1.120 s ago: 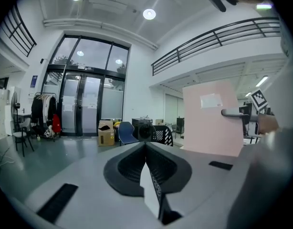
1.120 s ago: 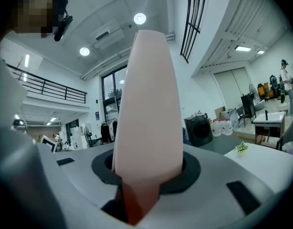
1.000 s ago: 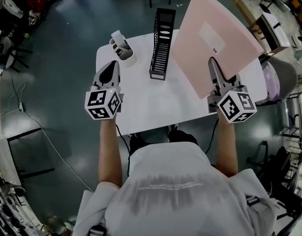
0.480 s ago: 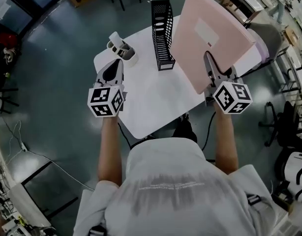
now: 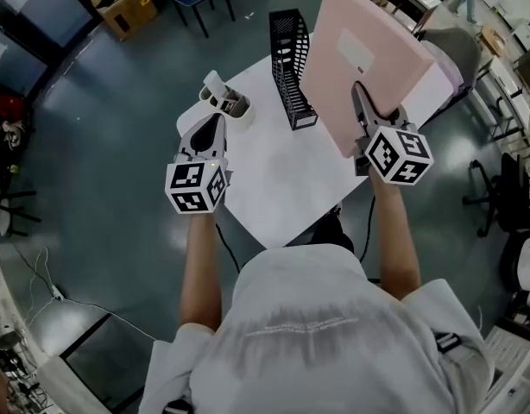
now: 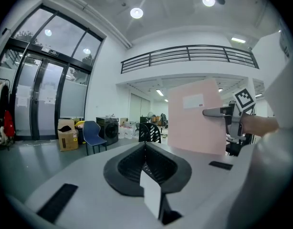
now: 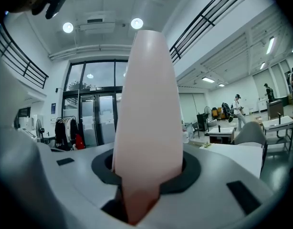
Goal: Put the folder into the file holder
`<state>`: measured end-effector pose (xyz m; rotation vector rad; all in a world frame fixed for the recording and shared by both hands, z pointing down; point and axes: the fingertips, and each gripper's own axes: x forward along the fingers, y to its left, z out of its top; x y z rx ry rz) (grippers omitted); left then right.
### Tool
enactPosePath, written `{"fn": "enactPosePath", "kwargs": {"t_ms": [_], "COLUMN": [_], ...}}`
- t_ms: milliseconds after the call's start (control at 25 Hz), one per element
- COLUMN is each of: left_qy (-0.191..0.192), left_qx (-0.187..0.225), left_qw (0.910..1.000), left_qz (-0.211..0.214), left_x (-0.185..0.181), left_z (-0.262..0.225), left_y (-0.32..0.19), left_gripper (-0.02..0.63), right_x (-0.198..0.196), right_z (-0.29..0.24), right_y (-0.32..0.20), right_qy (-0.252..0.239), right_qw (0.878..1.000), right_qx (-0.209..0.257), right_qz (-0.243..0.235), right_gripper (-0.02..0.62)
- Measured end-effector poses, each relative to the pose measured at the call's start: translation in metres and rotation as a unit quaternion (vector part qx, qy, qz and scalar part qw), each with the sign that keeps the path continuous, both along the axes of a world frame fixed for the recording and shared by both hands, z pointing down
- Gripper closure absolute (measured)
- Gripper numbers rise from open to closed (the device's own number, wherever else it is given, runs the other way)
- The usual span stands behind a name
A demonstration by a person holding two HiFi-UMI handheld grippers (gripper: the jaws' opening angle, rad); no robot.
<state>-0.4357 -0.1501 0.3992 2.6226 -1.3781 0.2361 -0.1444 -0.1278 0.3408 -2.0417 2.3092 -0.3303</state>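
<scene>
The right gripper (image 5: 360, 97) clamps the pink folder (image 5: 394, 59), held upright just at three o'clock of the black file holder (image 5: 291, 59). The left gripper (image 5: 215, 123), at the holder's nine o'clock, is closed and empty

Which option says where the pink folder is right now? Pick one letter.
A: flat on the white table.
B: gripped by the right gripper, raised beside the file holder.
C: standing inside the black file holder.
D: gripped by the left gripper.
B: the right gripper has its fingers closed on the pink folder, which is raised to the right of the black file holder in the head view, not in it.
</scene>
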Motion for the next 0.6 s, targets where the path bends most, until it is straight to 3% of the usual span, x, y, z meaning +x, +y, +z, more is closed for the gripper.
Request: {"fn": "enactPosePath", "kwargs": {"t_ms": [600], "left_qy": [-0.005], "left_qx": [-0.018], "left_qw": [0.9998], "left_qz": [0.007], "left_x": [-0.042], "left_z": [0.016], "left_y": [-0.029], "left_gripper": [0.589], "right_x": [-0.037], "right_z": [0.011], "right_y": [-0.078], "right_qy": [0.049], "right_qw": [0.998], "right_qx": [0.013], "right_qz": [0.034], "right_gripper": [0.422]}}
